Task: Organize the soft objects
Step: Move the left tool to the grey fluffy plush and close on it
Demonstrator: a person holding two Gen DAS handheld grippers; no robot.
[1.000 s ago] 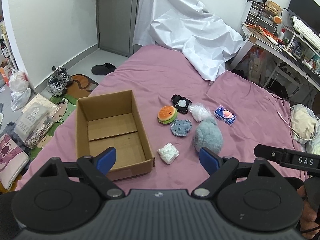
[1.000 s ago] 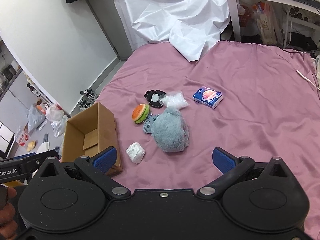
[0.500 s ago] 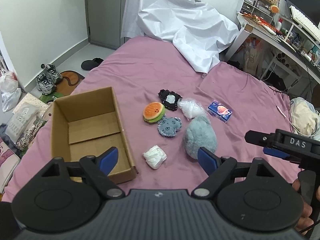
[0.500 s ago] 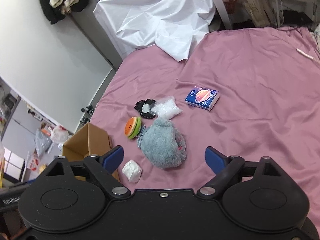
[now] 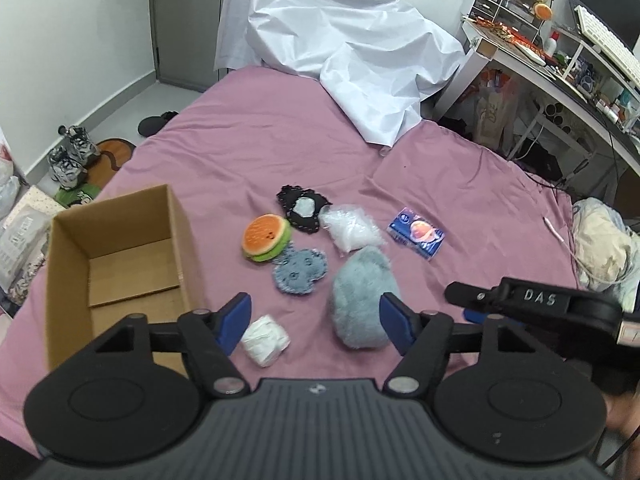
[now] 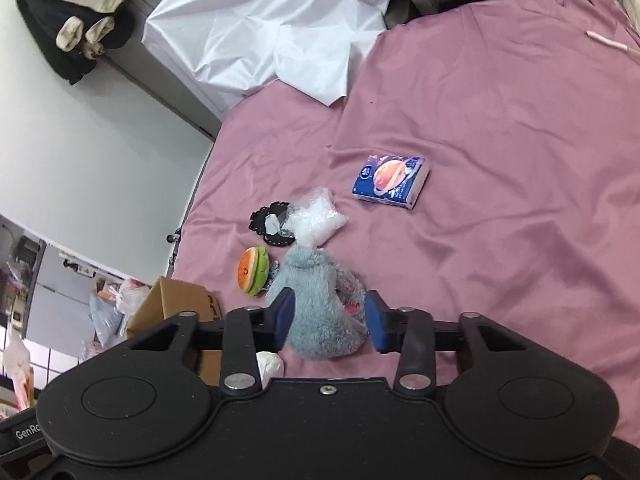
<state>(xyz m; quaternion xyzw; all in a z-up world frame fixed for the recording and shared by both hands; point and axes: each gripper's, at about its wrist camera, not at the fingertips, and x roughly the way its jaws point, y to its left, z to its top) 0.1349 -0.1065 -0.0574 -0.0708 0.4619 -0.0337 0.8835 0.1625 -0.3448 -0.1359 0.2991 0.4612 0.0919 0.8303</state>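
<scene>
**Right tongs framing the grey plush, box waiting to the left**

Nearest, left tongs [image 5: 315, 322]: spread wide, holding nothing, poised above the pink bed sheet [image 5: 248, 148] with the crumpled white tissue wad [image 5: 265, 340] just inside the left pad. Right tongs [image 6: 330, 322]: partly narrowed, blue pads on either side of the grey plush toy [image 6: 322, 306]; left pad looks pressed against the fur, right pad seemingly just clear of it, so no firm grip to be read yet. Same plush [image 5: 362, 298] in the left view, lying flat on the sheet, not lifted.

Left of the plush, open cardboard box [image 5: 116, 268], upright, with only its loose flaps inside. Just beyond the tissue wad, blue-grey fuzzy patch [image 5: 300, 272], touching the burger-shaped squishy [image 5: 267, 238]. Farther back, black lace-edged piece [image 5: 302, 212] beside a clear plastic bag of white stuff [image 5: 352, 232], that bag reaching to the plush's far end. Off to the right and apart, pocket tissue pack [image 5: 417, 238] with a planet print. Farthest, a white sheet [image 5: 340, 52] draped at the head of the bed.

Judged step: first pickup, nothing boxed so far. Next move likely calls for closing fully on the plush's middle, lifting clear of the bag, then carrying left over the box rim before release. Soft fur may compress and slip, so a deep bite preferable.
</scene>
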